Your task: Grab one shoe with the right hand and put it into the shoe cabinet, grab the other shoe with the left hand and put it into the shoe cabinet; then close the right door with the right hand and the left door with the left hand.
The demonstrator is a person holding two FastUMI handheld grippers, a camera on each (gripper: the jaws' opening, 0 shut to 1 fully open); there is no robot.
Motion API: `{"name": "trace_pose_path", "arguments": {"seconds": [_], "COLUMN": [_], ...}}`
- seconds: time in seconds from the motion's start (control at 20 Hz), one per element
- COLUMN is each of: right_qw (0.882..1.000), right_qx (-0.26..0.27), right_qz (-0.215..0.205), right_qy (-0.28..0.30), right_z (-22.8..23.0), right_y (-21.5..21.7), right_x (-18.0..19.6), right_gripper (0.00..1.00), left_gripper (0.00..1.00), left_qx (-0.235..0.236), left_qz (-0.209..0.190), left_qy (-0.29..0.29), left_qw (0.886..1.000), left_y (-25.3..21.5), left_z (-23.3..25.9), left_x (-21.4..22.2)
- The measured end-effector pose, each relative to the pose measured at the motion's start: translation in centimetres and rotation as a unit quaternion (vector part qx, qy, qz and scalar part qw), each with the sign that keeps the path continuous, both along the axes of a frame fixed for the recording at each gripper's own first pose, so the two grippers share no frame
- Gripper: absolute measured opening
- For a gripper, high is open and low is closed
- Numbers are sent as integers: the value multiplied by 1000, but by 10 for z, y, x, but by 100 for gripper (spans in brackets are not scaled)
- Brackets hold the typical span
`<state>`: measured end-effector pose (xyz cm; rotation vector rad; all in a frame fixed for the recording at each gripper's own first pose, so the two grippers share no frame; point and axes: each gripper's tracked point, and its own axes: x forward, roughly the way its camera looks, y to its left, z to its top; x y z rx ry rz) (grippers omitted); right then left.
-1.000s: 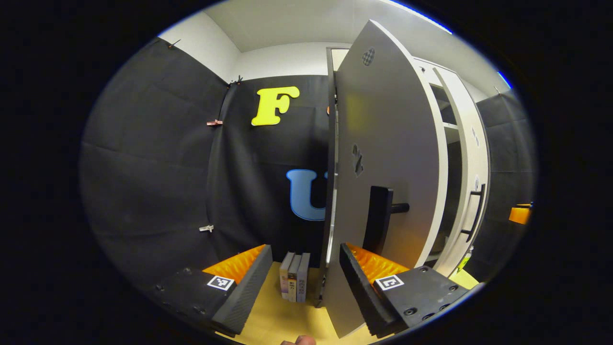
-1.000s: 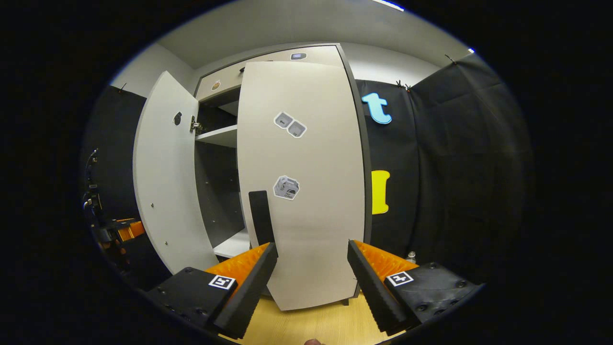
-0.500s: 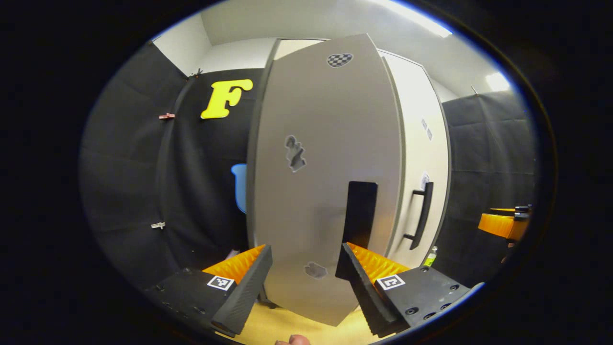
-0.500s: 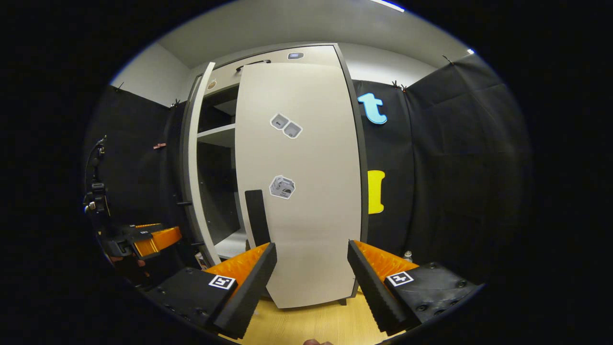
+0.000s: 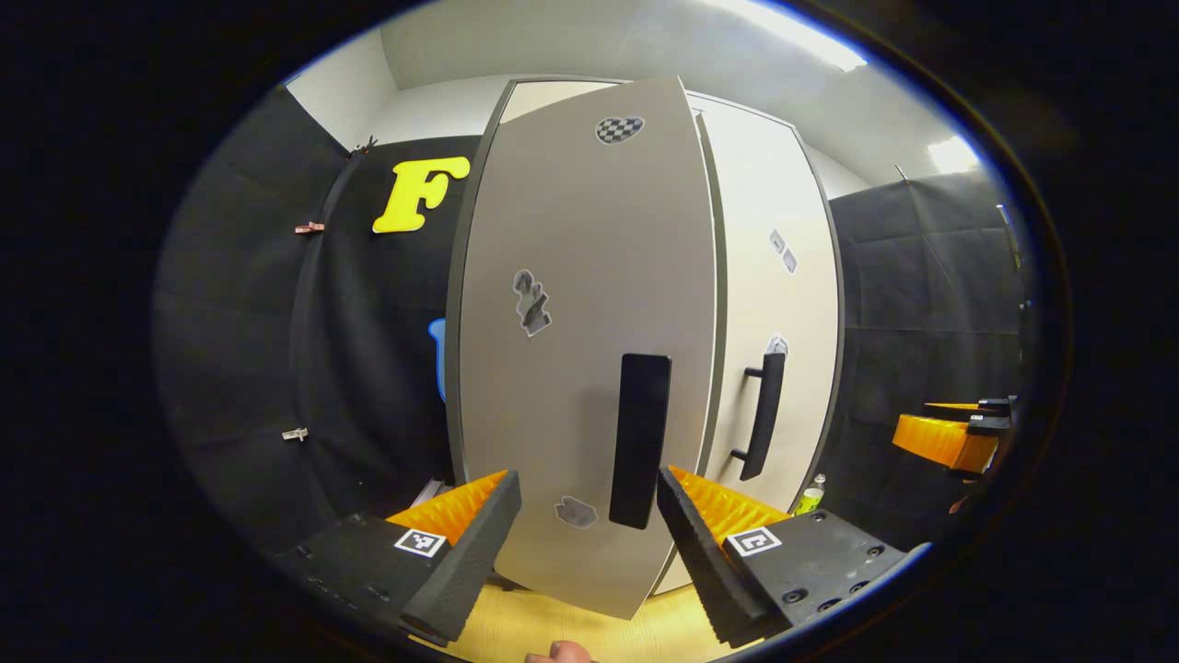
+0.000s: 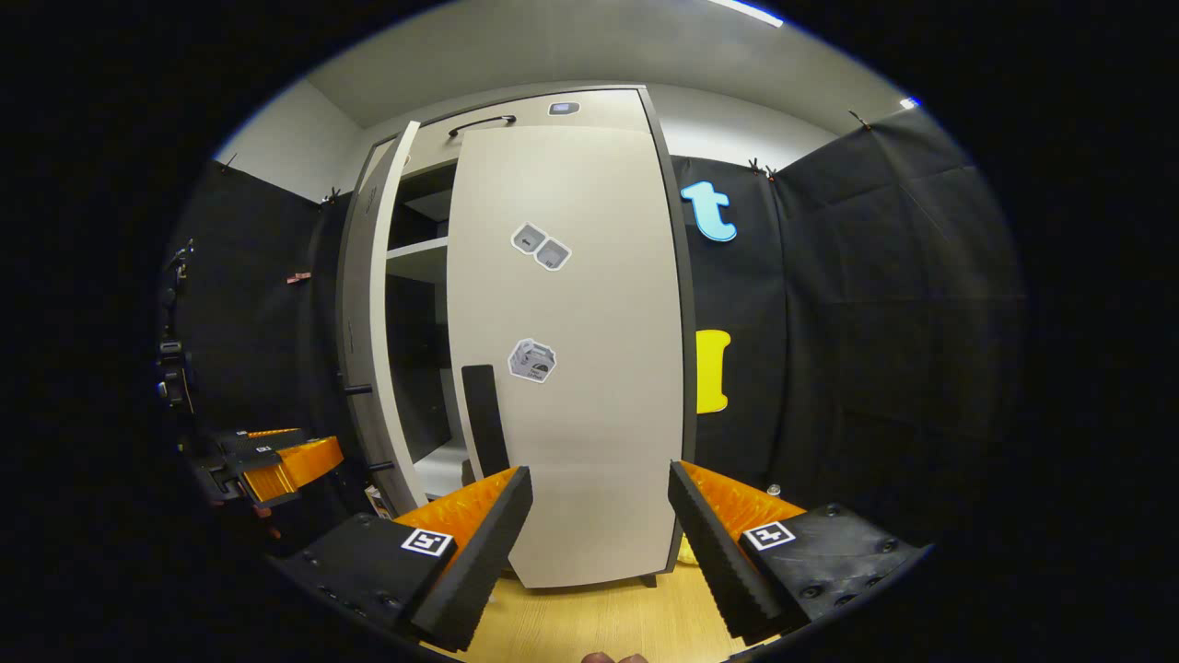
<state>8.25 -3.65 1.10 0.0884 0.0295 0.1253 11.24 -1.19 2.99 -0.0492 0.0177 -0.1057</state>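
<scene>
While the left door (image 5: 580, 368) stands ajar and the right door (image 6: 571, 368) is shut, both doors of the shoe cabinet (image 6: 516, 120) hide any shoes. The left gripper (image 5: 589, 543) faces its door's handle (image 5: 640, 437), jaws spread and empty; the right gripper (image 6: 599, 552) likewise gapes, holding nothing. A small bottle (image 5: 809, 497) stands beside the cabinet in the left gripper view; a shelf (image 6: 419, 258) shows through the gap in the right gripper view. Two handles, two doors.

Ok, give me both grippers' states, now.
Left gripper: open, holding nothing, fingers either side of the left door handle.
Right gripper: open, holding nothing.
</scene>
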Motion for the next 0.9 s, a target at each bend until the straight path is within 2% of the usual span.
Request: {"name": "trace_pose_path", "arguments": {"seconds": [0.1, 0.15, 0.25, 0.4, 0.9], "right_qw": [1000, 1000, 1000, 1000, 1000], "right_qx": [-6, -6, -5, -7, -12], "right_qz": [1, 1, 3, 2, -5], "right_qy": [-2, -3, -6, -10, -20], "right_z": [-1, 0, 1, 3, 6], "right_y": [2, 4, 6, 7, 12], "right_x": [-3, -4, -6, -7, -15], "right_gripper": [99, 99, 98, 98, 98], "left_gripper": [92, 97, 92, 98, 95], "left_qx": [5, 7, 11, 13, 2], "left_qz": [1, 2, 2, 0, -11], "left_qy": [-5, -5, -7, -9, -9], "left_qw": [1000, 1000, 1000, 1000, 1000], "left_y": [1, 1, 2, 3, -1], "left_z": [4, 4, 5, 8, 12], "left_x": [-5, -8, -14, -22, -36]}}
